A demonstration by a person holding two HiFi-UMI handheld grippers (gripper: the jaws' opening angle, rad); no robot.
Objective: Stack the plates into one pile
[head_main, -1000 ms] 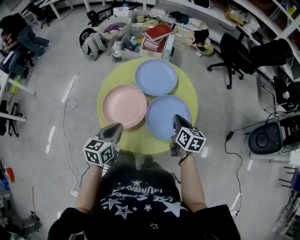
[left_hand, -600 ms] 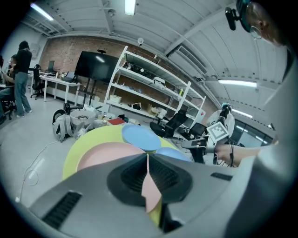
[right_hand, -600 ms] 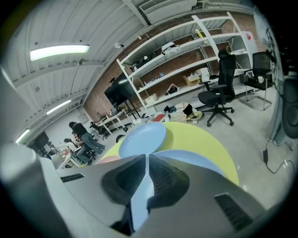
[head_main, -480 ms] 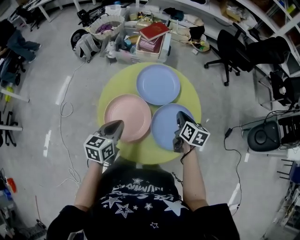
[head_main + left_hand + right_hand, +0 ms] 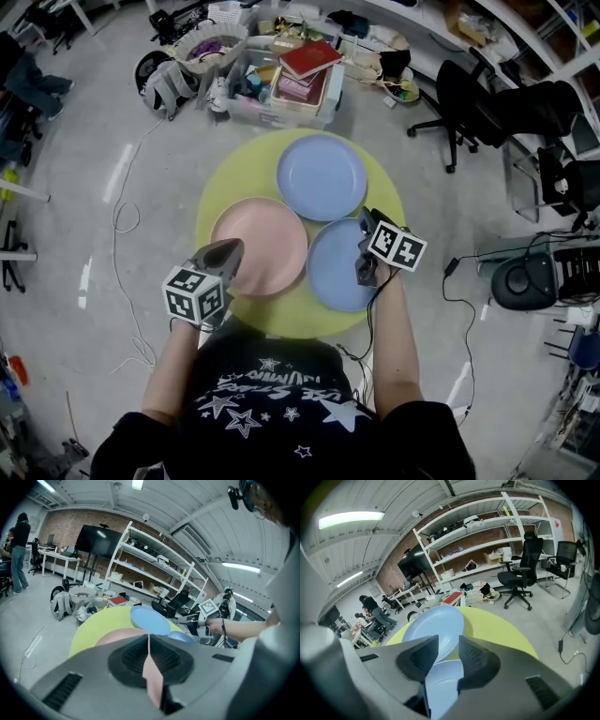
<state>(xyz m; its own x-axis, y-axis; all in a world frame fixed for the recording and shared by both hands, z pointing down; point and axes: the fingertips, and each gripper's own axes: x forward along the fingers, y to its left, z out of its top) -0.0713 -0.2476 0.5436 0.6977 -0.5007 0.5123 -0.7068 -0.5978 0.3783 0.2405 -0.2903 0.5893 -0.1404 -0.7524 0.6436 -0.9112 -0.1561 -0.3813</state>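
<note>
Three plates lie on the round yellow-green table (image 5: 239, 169): a pink plate (image 5: 259, 246) at the left, a blue plate (image 5: 322, 176) at the far side, and a second blue plate (image 5: 336, 272) at the near right. My right gripper (image 5: 366, 225) hovers over the near blue plate's right part, pointing toward the far one. Its jaws are opening, and only the near blue plate (image 5: 440, 686) shows below the gap of the right gripper (image 5: 449, 641). My left gripper (image 5: 229, 249) is shut and empty at the pink plate's near-left rim. In the left gripper view the pink plate (image 5: 112, 637) lies just past the left gripper (image 5: 148, 641).
Beyond the table stand a crate topped with red books (image 5: 305, 70), a basket (image 5: 206, 42) and a backpack (image 5: 171, 89). A black office chair (image 5: 469, 98) is at the far right. Cables run over the floor on both sides. A person (image 5: 18, 550) stands far off.
My right gripper has moved forward and to the right over the near blue plate. The left gripper has stayed near the pink plate's near edge.
</note>
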